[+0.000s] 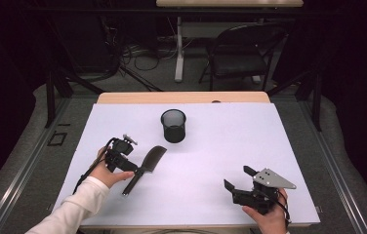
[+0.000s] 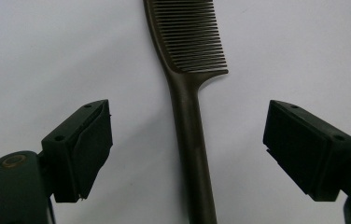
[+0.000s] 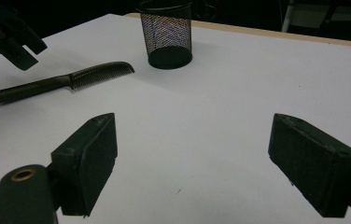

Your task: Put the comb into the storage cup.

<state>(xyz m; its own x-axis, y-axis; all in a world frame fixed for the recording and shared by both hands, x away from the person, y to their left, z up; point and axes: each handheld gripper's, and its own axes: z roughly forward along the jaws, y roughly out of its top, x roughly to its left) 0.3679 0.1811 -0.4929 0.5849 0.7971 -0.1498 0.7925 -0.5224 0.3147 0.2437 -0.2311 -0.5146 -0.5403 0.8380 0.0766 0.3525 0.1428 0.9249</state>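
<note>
Comb (image 2: 190,121) lies flat on the counter (image 1: 230,146), near the mesh cup (image 1: 173,125) | your left hand-held gripper (image 2: 187,149) straddles its handle, pads apart, not touching | right hand-held gripper (image 3: 192,158) wide, empty | likely light, stiff, slick: pinch mid-handle.

White sheet (image 1: 211,161) over a wooden table (image 1: 181,97), black mesh cup (image 1: 173,126) upright, folding chair (image 1: 240,56) beyond

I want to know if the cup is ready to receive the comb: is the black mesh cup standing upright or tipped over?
Upright. The mesh cup stands on its base on the white table with its open rim facing up; the comb lies flat beside it.
</note>
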